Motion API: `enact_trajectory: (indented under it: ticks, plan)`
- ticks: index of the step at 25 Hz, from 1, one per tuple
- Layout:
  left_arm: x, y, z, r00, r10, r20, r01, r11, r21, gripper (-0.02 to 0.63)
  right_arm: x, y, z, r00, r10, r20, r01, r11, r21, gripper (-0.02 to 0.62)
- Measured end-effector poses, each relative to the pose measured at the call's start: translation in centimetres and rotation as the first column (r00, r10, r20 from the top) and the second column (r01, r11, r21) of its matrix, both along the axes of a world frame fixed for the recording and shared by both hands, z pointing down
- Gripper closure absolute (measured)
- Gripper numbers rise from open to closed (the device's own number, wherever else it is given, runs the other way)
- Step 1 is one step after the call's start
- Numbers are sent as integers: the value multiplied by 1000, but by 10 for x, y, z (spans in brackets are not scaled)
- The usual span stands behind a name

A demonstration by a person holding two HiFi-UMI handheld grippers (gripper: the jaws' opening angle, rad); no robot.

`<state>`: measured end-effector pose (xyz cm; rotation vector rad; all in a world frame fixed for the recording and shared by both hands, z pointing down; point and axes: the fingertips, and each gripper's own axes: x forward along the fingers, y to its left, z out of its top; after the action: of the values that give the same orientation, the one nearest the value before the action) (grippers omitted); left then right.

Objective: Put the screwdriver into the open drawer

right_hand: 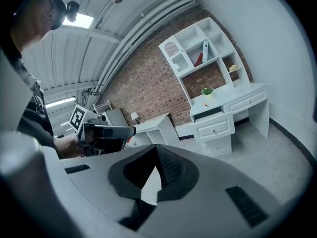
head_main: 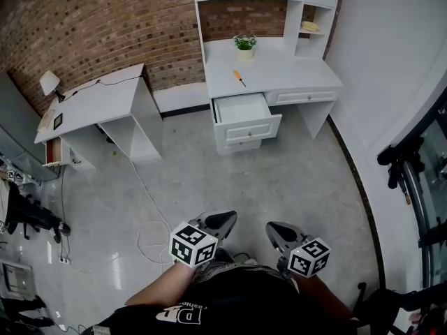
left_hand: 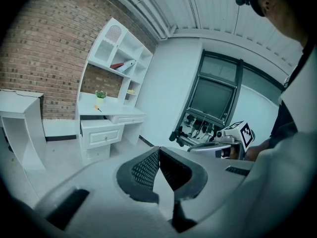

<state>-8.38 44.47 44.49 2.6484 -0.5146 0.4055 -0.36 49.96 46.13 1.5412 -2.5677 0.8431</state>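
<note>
One drawer (head_main: 248,128) open; screwdriver (head_main: 239,78) on desk (head_main: 279,72); left gripper (head_main: 230,217), right gripper (head_main: 271,227) fingers pressed together.

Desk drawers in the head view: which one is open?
The upper drawer of the left stack, below the screwdriver, is pulled out with its inside showing. The lower drawer beneath it and the wide drawer to its right are shut.

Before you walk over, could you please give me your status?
Left gripper, right gripper shut, empty. Screwdriver on desk, above open drawer. Loose cable on floor.
</note>
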Motion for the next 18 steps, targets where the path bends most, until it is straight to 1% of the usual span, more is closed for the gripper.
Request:
enact_trajectory:
  ticks: [4, 8, 11, 16, 18]
  plan:
    - [-4, -12, 3, 1000, -1, 0, 1, 1000, -3, 588, -6, -13, 0, 1000, -13, 6, 13, 1000, 5, 591]
    - [-14, -36, 1, 1000, 4, -4, -4, 1000, -5, 588, -16, -37, -6, 1000, -8, -4, 8, 1000, 12, 591]
    - [-22, -59, -4, 1000, 19, -9, -19, 1000, -6, 588, -25, -58, -14, 1000, 5, -14, -5, 1000, 14, 591]
    - [-32, -108, -14, 999, 42, -28, -41, 999, 13, 588, -36, -100, -17, 999, 41, -26, -40, 999, 4, 591]
    - [-39, -125, -11, 998, 51, -32, -51, 999, 1, 588, -42, -117, -14, 998, 60, -21, -60, 998, -5, 591]
